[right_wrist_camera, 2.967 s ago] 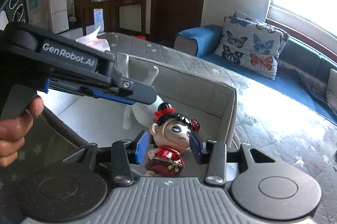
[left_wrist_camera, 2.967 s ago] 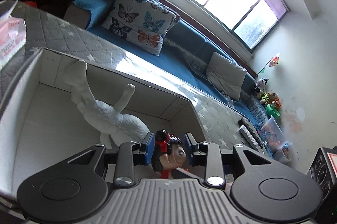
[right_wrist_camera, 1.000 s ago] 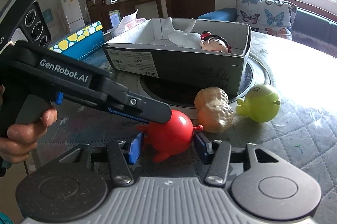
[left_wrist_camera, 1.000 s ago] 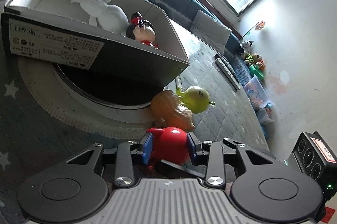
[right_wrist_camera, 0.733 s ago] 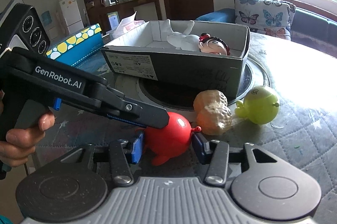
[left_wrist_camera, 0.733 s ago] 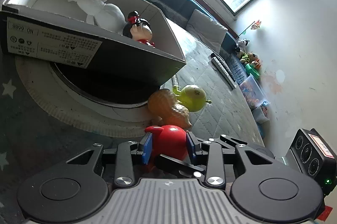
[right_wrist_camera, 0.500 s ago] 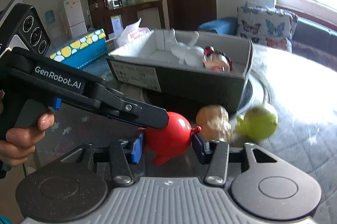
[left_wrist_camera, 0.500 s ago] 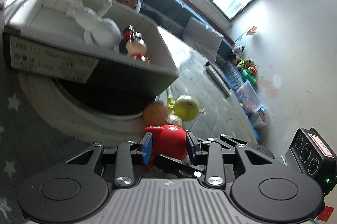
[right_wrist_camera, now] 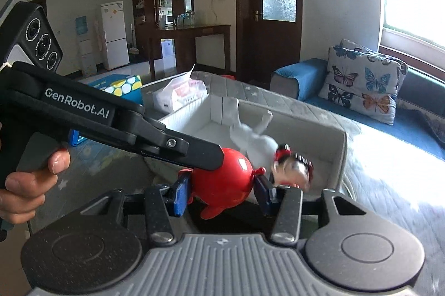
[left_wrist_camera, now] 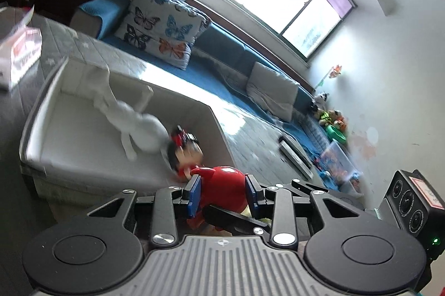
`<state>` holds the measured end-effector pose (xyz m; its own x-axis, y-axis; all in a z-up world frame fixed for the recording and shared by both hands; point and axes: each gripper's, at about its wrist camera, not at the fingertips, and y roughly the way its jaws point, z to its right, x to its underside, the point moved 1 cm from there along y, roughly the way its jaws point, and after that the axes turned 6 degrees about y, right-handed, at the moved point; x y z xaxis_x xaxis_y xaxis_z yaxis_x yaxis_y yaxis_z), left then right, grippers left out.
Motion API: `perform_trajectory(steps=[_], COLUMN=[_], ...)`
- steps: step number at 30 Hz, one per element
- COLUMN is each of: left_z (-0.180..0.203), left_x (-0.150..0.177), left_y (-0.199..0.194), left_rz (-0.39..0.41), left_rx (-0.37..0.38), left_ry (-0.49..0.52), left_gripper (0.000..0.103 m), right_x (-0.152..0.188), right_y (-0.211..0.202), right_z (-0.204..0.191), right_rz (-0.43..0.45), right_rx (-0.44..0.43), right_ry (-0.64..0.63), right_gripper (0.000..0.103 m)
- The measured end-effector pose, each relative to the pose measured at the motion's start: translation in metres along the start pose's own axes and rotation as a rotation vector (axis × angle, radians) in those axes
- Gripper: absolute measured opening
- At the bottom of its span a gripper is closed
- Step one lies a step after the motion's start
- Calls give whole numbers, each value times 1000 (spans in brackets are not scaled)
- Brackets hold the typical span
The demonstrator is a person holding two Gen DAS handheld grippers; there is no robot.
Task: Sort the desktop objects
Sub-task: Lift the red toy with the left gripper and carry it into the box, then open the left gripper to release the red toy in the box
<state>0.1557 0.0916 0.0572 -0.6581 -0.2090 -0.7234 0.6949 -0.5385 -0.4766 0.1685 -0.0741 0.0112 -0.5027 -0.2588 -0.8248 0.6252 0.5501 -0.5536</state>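
Observation:
A round red toy (left_wrist_camera: 225, 182) hangs in the air at the near rim of a white-lined cardboard box (left_wrist_camera: 217, 118). My left gripper (left_wrist_camera: 222, 191) is shut on it, blue pads against both sides. My right gripper (right_wrist_camera: 221, 196) is shut on the same red toy (right_wrist_camera: 225, 179) from another angle. In the right wrist view the left gripper's finger (right_wrist_camera: 180, 146) crosses over the toy's top. Inside the box (right_wrist_camera: 343, 151) lie a white figurine (right_wrist_camera: 256, 140) and a doll with red hair bows (right_wrist_camera: 292, 165); both are blurred.
A hand (right_wrist_camera: 27, 179) holds the left gripper's handle. A tissue pack (right_wrist_camera: 180, 93) and a blue polka-dot box (right_wrist_camera: 119, 84) stand behind the cardboard box. A sofa with a butterfly cushion (right_wrist_camera: 361, 76) runs along the window. A remote (left_wrist_camera: 294, 154) lies on the quilted surface.
Both grippers have closed on the red toy and risen with it from the tabletop to the box's rim. The peanut toy and green toy have dropped out of view.

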Motion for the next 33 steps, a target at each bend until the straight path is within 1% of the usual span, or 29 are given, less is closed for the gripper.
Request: perform_trajectory(steps=[4, 8, 12, 16, 22, 33], left_z=[-21, -44, -65, -81, -94, -95], left_x=[-19, -31, -33, -30, -25, -27], left_y=[14, 32, 50, 63, 73, 82], left_rz=[5, -20, -63, -108, -161, -208], left_rx=[-10, -16, -24, -24, -22, -34], left_ry=[-41, -86, -135, -179, -235, -255], left_gripper=[36, 36, 36, 36, 37, 36], right_x=[-19, -31, -32, -28, -22, -22], right_y=[27, 56, 86, 107, 121, 122], right_z=[7, 16, 27, 35, 37, 43], right_rz=[-20, -58, -124, -184, -259, -291], right_rx=[-7, -12, -22, -34, -37, -49], right_ry=[0, 9, 38, 54, 55, 91], right_gripper=[49, 49, 49, 49, 49, 49])
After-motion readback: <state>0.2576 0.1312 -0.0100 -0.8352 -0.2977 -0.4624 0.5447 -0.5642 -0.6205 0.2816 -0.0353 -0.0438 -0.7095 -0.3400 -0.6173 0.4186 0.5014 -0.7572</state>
